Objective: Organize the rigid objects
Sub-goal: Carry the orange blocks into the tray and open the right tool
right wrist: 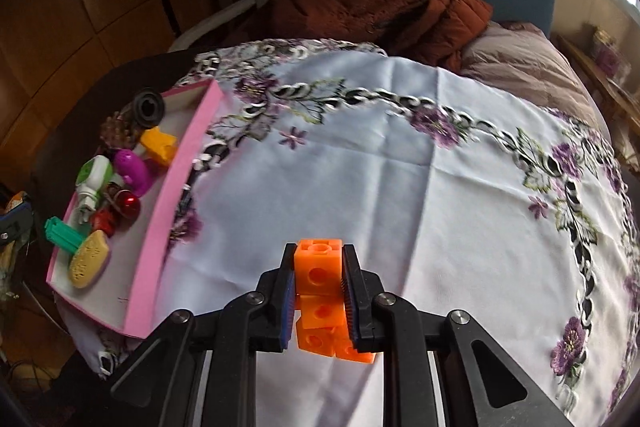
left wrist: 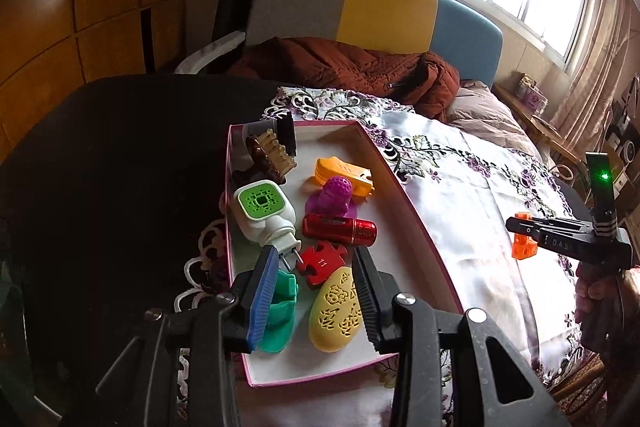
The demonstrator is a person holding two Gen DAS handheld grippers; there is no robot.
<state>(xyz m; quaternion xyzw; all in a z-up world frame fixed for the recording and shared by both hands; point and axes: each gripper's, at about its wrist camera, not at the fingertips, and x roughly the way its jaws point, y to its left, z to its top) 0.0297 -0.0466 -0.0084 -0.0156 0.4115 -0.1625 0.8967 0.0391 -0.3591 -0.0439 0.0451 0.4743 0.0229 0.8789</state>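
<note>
A pink-walled box [left wrist: 408, 195] with a white floor holds several small things: a yellow perforated oval [left wrist: 336, 311], a red puzzle piece [left wrist: 322, 261], a red cylinder [left wrist: 340, 227], a white and green plug-in device [left wrist: 266, 213] and a teal piece [left wrist: 280, 311]. My left gripper [left wrist: 316, 291] is open and hovers over the box's near end, with nothing in it. My right gripper [right wrist: 318, 295] is shut on an orange block of joined cubes [right wrist: 320, 291] above the tablecloth, right of the box [right wrist: 160, 227]. It shows in the left wrist view too [left wrist: 524, 241].
A white tablecloth [right wrist: 400, 167] with purple flower embroidery covers the round dark table [left wrist: 120, 167]. The box also holds a brown hair claw [left wrist: 268, 155], an orange piece [left wrist: 344, 175] and a purple piece [left wrist: 334, 197]. A bed with a rust-brown quilt [left wrist: 340, 63] lies behind.
</note>
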